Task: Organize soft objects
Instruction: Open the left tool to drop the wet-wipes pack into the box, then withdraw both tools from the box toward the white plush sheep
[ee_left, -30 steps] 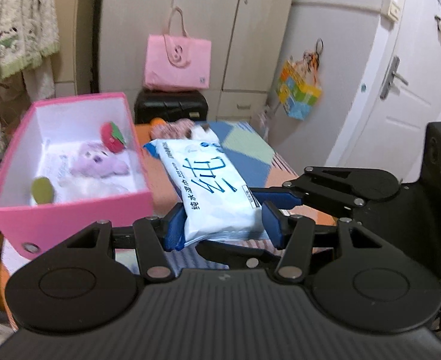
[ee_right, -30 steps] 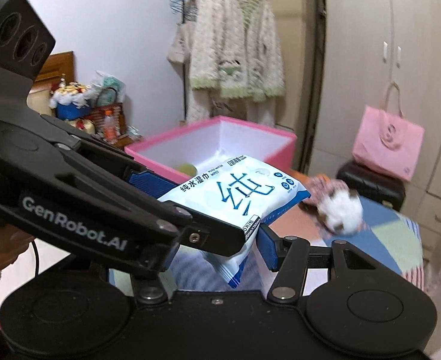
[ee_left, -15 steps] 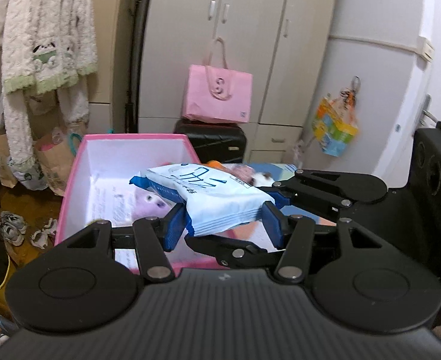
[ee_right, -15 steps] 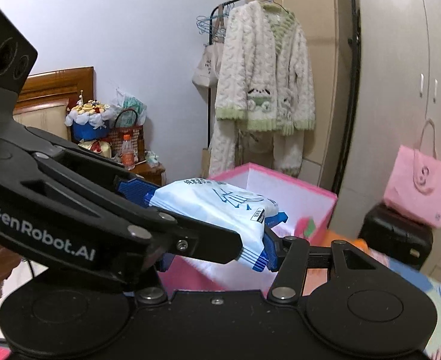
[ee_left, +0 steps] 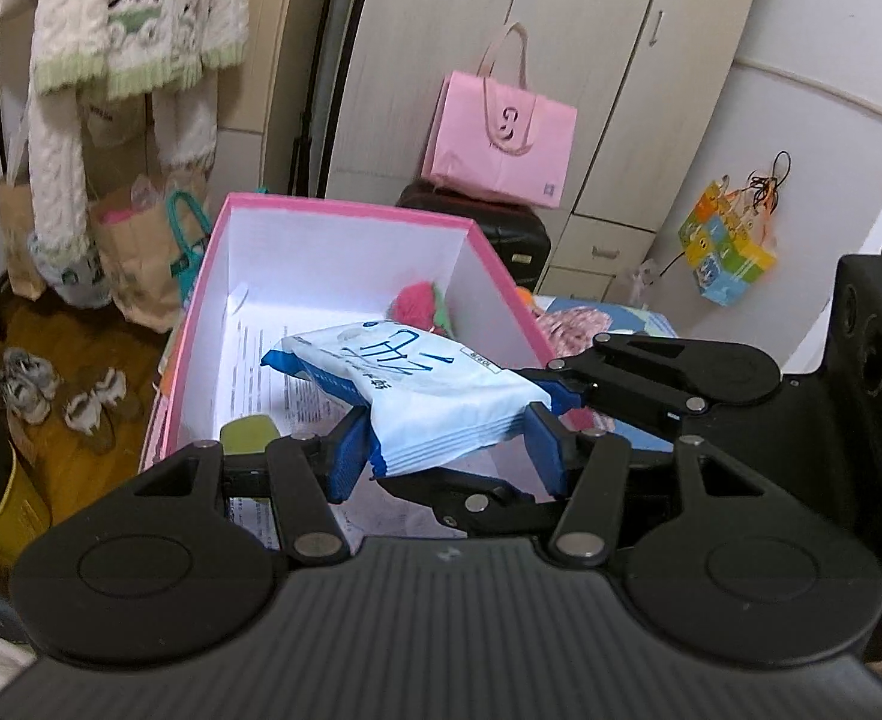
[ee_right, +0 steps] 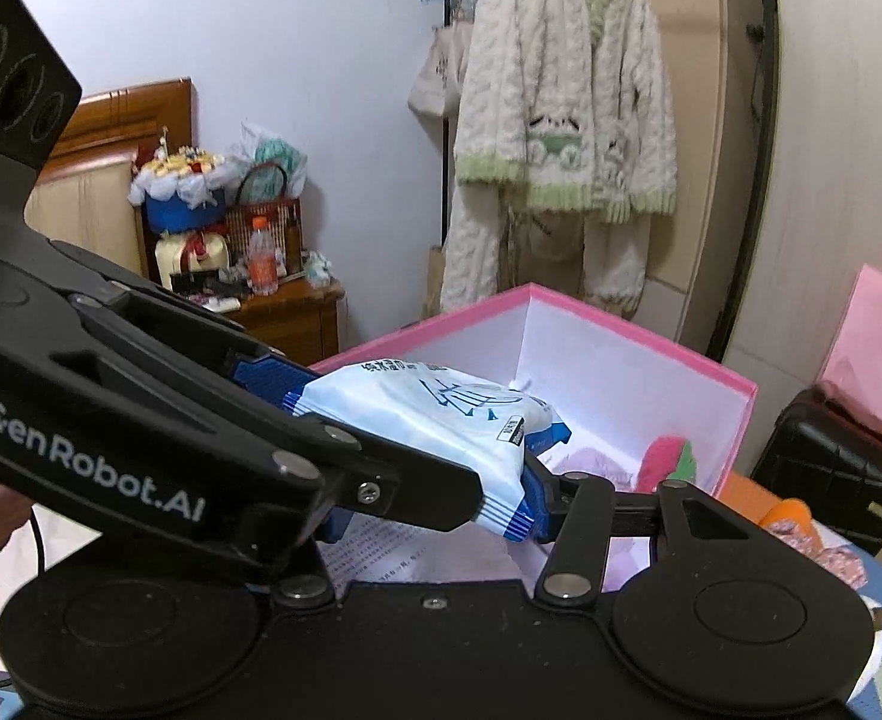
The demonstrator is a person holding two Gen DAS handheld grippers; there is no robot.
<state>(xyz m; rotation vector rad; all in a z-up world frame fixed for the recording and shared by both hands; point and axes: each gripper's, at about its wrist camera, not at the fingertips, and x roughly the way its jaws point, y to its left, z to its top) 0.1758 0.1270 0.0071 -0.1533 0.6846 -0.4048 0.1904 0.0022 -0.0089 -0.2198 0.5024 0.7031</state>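
Wet-wipes pack (ee_left: 435, 396) at centre frame above the pink box (ee_left: 345, 207), clamped at both ends: left gripper (ee_left: 450, 456) part-open around it, right gripper (ee_right: 429, 498) closing, pads pressing it.

Left claw (ee_left: 450, 450): matte black linkage arms joined by round silver rivets, blue pads (ee_left: 348, 459) on the fingers, a ribbed black housing with two round discs. Right claw (ee_right: 429, 495): same build. White "GenRobot.AI" lettering runs along one black body.
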